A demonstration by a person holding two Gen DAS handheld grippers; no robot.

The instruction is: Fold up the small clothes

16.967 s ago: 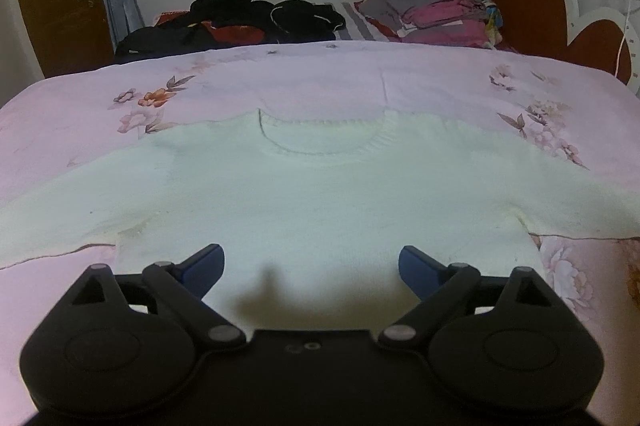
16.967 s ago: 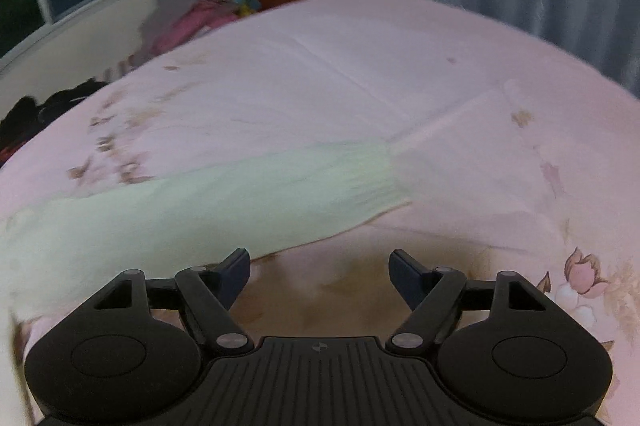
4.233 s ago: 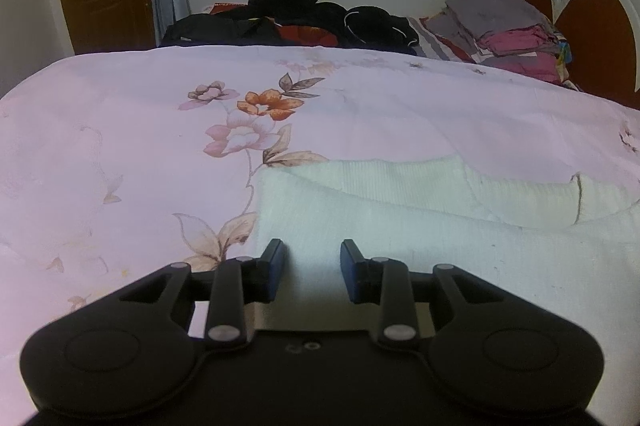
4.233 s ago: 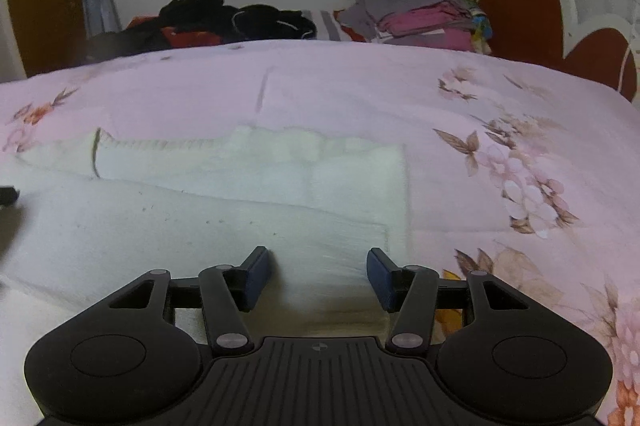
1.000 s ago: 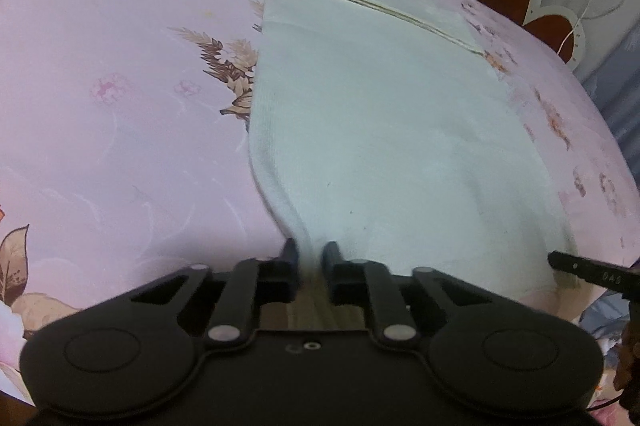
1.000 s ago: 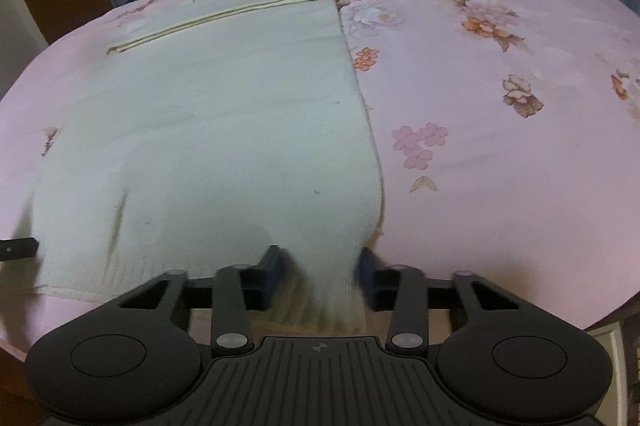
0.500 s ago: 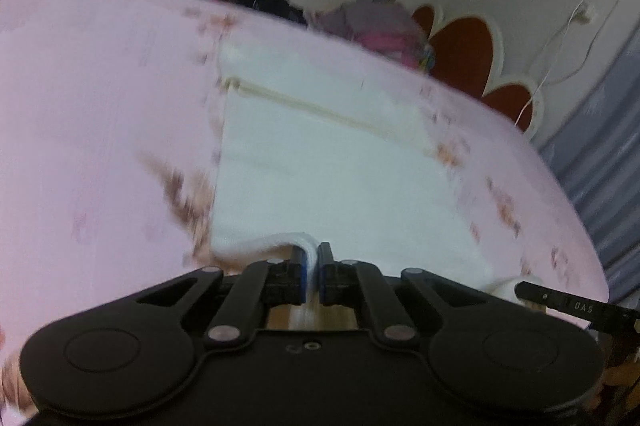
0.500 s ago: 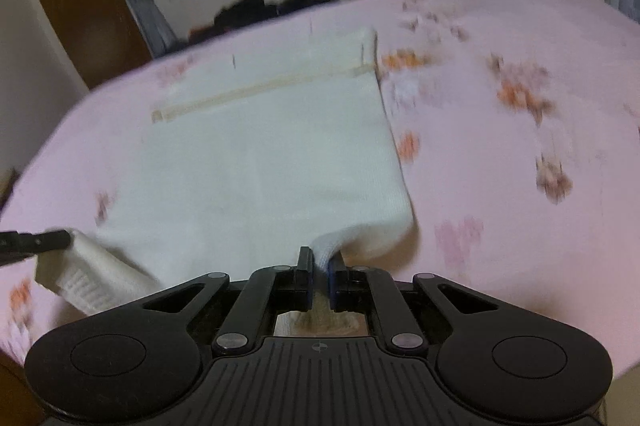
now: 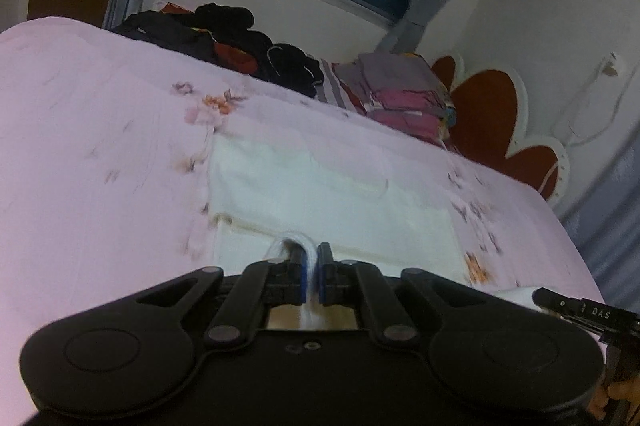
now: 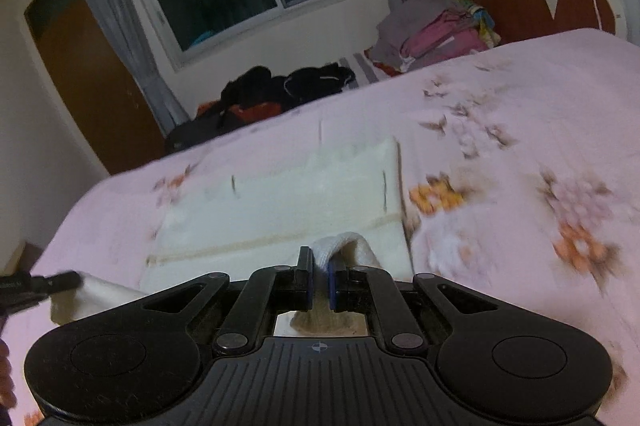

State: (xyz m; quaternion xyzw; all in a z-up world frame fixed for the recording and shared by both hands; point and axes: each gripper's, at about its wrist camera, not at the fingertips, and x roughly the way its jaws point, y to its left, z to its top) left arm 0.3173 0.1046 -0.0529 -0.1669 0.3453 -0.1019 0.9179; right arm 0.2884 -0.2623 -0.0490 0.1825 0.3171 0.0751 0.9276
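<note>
Left wrist view: we see the left gripper point(image 9: 311, 276) closed on a pinch of the white sweater point(image 9: 320, 194), and a loop of knit stands up between its blue pads.
Right wrist view: the right gripper point(image 10: 318, 280) is also closed on the sweater point(image 10: 288, 202); a fold of the hem bulges above the tips and hangs below them.
Where the sweater is: it lies on the pink flowered bed point(image 9: 88, 154), with its far part flat and the sleeves already folded in. The near hem is lifted off the bed at both corners.
What has just changed: one second ago the hem was lying flat and the jaws were only closing around it. Now both corners are clamped, raised, and carried toward the far end, so much less of the sweater body shows in front of the tips.
Meaning for the task: we judge that the bottom-to-top fold is in progress, about half way. The hem should next be laid near the collar edge.
Risk: the picture is blurred, so we cannot tell if the two corners are level. If one runs ahead, the fold may come out crooked.
Around: a dark heap of clothes point(image 9: 224, 38) and a folded stack point(image 9: 400, 94) lie at the far side, well apart.
</note>
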